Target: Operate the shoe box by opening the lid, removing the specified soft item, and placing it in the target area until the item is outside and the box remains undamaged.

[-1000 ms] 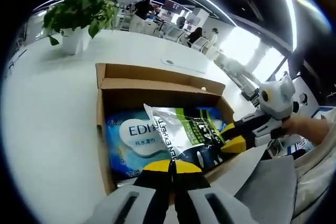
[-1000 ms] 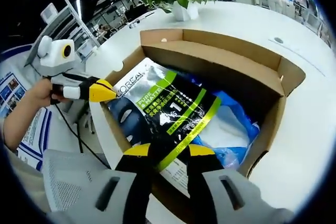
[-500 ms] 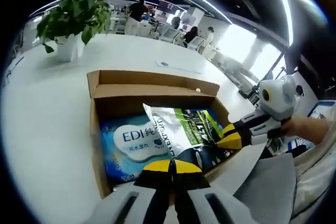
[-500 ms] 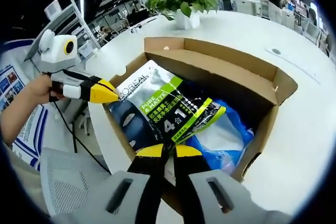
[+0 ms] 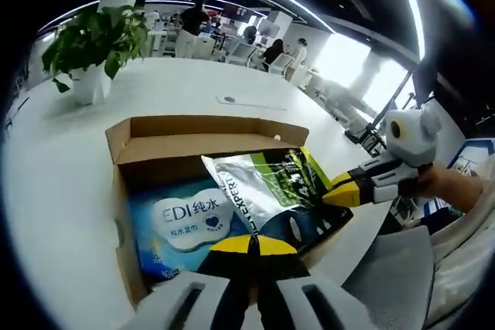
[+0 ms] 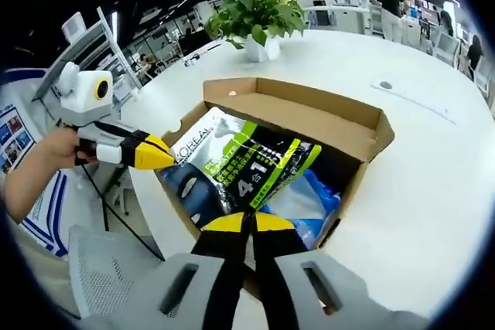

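Cardboard box (image 5: 203, 138) sits open on a white table (image 5: 69, 160), its lid folded back on the far side. A silver, black and green pouch (image 5: 271, 191) is held partly raised above the box, slanting over its near wall. The left gripper (image 5: 254, 243) has its jaws clenched on the pouch's near edge; the right gripper (image 6: 247, 222) has its jaws clenched on another edge of the pouch. Inside the box, under the pouch, lies a blue wipes pack (image 5: 182, 218). A potted plant (image 6: 259, 19) stands on the table beyond the box. People sit at desks well beyond the box.
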### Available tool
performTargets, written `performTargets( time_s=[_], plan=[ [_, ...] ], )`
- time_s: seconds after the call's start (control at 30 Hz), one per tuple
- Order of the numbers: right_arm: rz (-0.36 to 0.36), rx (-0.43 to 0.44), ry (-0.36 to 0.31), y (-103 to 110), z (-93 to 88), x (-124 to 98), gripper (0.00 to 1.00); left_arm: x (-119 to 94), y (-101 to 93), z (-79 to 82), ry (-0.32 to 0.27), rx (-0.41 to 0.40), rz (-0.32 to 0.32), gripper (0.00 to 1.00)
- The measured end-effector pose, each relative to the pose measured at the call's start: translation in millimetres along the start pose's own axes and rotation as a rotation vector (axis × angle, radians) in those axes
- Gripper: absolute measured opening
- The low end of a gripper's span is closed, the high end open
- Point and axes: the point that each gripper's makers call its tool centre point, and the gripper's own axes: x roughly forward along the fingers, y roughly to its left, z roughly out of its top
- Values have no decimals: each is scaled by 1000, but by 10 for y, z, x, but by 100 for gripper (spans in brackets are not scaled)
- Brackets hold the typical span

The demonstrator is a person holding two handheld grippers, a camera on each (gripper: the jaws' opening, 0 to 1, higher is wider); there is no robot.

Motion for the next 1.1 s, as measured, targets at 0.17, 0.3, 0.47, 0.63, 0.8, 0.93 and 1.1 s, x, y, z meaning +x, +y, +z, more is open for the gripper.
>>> performTargets(
  time_s=[0.17,0.3,0.47,0.63,0.8,0.93,1.1],
  plan=[
    [-21,12,-27,-91,28,-136,0,55,-114,45,6,16,-10,0],
    [-43,16,-39,-171,22,-240,0,105,-240,100,6,27,-21,0],
    [-57,42,-56,-275,11,-356,0,188,-368,137,14,53,-35,0],
    [-77,63,-64,-399,-39,-478,0,286,-514,171,26,75,-55,0],
    [-97,75,-67,-520,-80,-581,0,376,-639,213,30,91,-69,0],
    [-119,82,-72,-633,-116,-676,0,468,-751,248,29,98,-85,0],
    [-145,96,-73,-772,-175,-773,0,585,-870,270,35,109,-103,0]
  ],
)
